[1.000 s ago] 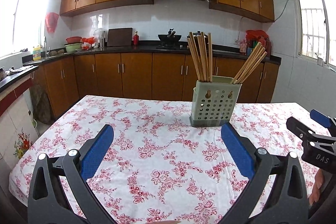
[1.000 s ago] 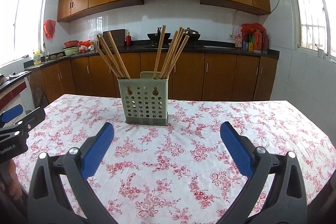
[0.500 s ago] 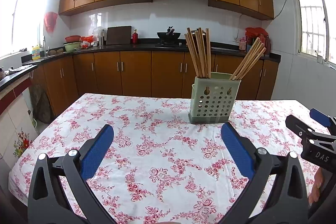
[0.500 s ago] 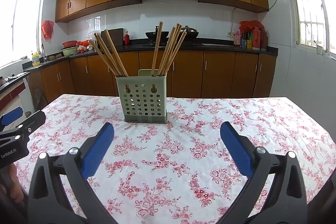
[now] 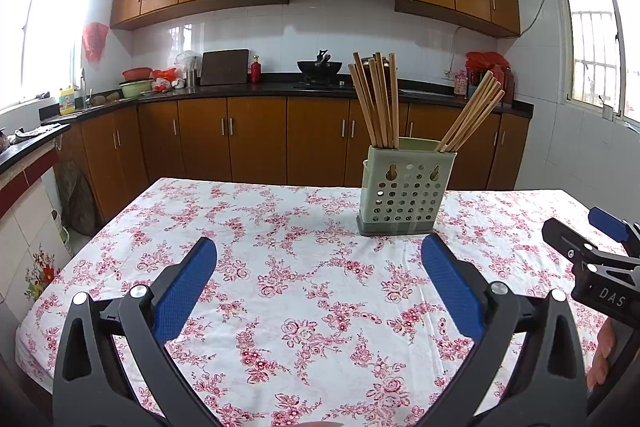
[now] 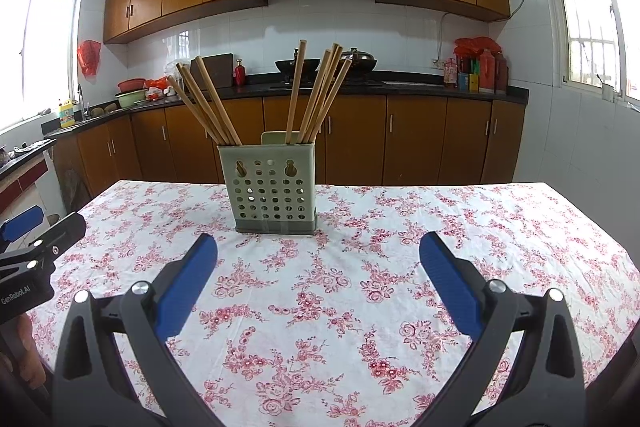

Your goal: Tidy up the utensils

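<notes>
Two bunches of chopsticks (image 6: 208, 107) stand in the holder (image 6: 272, 187); my left gripper (image 5: 320, 279) and right gripper (image 6: 318, 275) gape empty, so little seems left.

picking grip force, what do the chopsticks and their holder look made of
Chopsticks: likely wood or bamboo, matte tan, uniform round sticks. Holder: looks like molded plastic, pale green with a slight sheen, with punched round holes and keyhole slots.
</notes>
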Demonstrator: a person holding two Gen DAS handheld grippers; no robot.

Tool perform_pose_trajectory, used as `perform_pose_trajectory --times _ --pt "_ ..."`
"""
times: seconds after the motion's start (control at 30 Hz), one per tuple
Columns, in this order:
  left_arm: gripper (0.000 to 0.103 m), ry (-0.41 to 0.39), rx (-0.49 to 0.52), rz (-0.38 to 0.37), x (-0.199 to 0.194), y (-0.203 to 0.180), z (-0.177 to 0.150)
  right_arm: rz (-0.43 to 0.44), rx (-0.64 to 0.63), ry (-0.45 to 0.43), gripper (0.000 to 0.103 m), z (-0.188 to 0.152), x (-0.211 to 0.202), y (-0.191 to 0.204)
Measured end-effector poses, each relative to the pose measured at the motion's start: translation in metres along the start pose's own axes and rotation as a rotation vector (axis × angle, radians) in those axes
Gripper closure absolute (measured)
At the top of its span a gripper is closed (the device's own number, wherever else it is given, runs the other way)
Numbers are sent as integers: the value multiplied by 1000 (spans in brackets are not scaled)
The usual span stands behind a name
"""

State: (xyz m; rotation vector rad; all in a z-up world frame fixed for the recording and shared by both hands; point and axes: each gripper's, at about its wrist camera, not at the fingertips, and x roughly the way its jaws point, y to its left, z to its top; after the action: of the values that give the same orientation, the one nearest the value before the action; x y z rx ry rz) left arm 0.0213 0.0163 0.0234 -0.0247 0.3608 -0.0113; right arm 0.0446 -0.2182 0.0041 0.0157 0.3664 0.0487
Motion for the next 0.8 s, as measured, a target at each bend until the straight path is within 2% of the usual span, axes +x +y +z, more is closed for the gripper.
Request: perform_pose_trajectory --times 0.8 --pt "2 4 -3 -1 2 -2 0 -1 1 3 4 0 1 0"
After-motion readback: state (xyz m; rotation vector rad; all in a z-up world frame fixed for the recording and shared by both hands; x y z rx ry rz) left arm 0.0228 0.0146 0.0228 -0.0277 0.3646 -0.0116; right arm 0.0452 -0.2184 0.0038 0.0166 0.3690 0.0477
